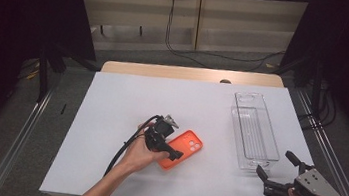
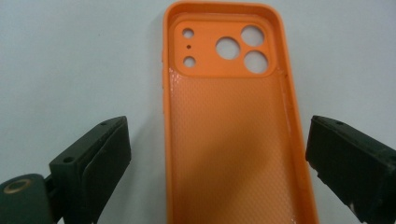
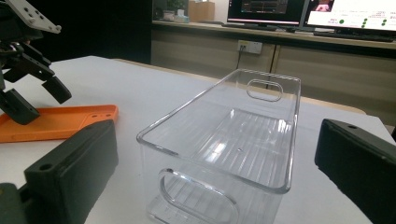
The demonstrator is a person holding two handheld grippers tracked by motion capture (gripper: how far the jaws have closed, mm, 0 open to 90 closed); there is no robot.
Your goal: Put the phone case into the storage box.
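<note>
An orange phone case lies on the white table cover, inner side up, its camera cut-outs at the far right end. My left gripper hangs over the case's near end, open, with a jaw on either side of it. In the left gripper view the case runs up between the two spread jaws of the left gripper, which do not touch it. My right gripper stands open at the table's front right, facing a clear plastic bin. The right gripper has the bin's near handle end just ahead of it.
The white cover spans most of a wooden table. Floor cables trail behind the table, and metal rails run along both sides. The right gripper view also catches the left gripper over the case, and monitors behind.
</note>
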